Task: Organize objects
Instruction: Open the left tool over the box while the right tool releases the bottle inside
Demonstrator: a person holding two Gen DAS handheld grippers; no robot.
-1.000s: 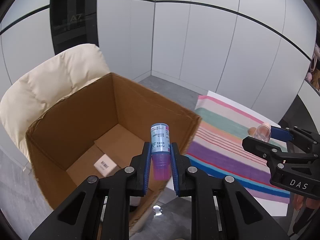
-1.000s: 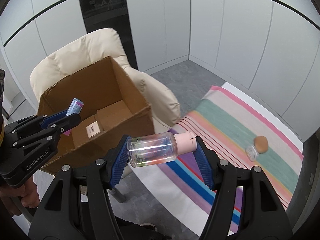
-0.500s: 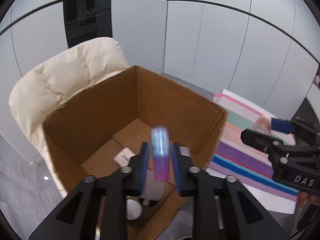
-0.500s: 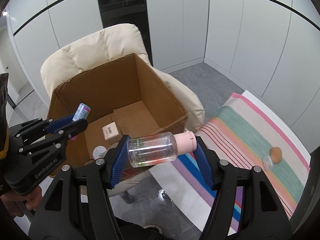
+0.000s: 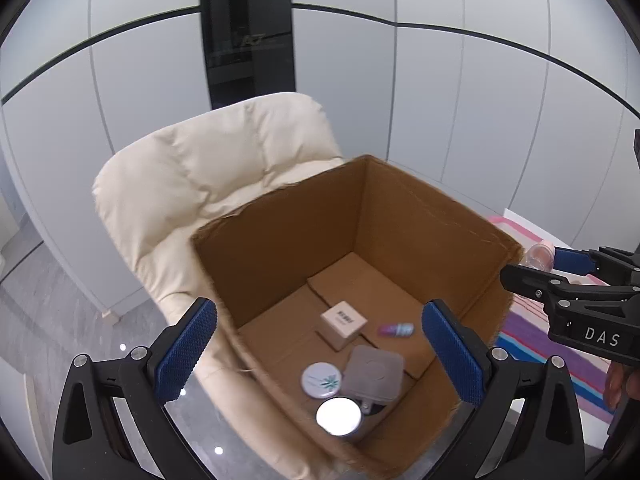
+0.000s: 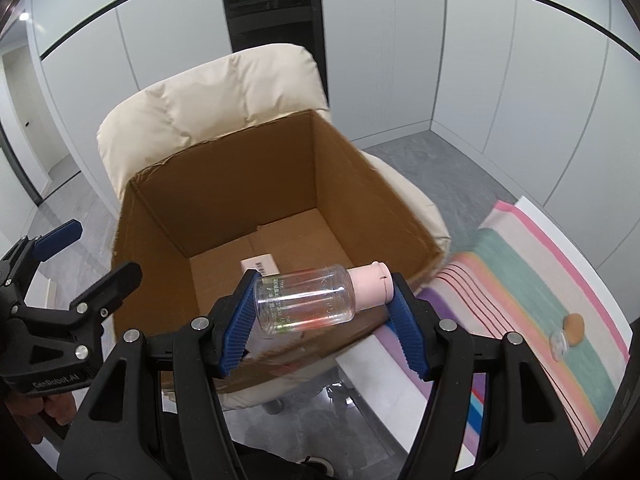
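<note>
Opening, left claw (image 5: pixel 320 344) has dropped its tube (image 5: pixel 396 329); right claw (image 6: pixel 320 312) pinches bottle (image 6: pixel 308 300).

Pale grey-white wall panels (image 5: pixel 460 92) divided by thin vertical seams and one dark horizontal line fill the upper half of both views, broken at upper centre by a tall black glossy panel (image 6: pixel 276 4) marked "A7". A cream padded armchair (image 5: pixel 208 184) stands at centre left on a grey, faintly marbled floor (image 6: pixel 452 168) that catches small points of light at lower left of the left wrist view. At the right edge lies a white-edged surface under a striped cloth (image 6: pixel 532 264) in pink, green, peach, purple and blue, and a ceiling light (image 6: pixel 23 16) glows at upper left.
</note>
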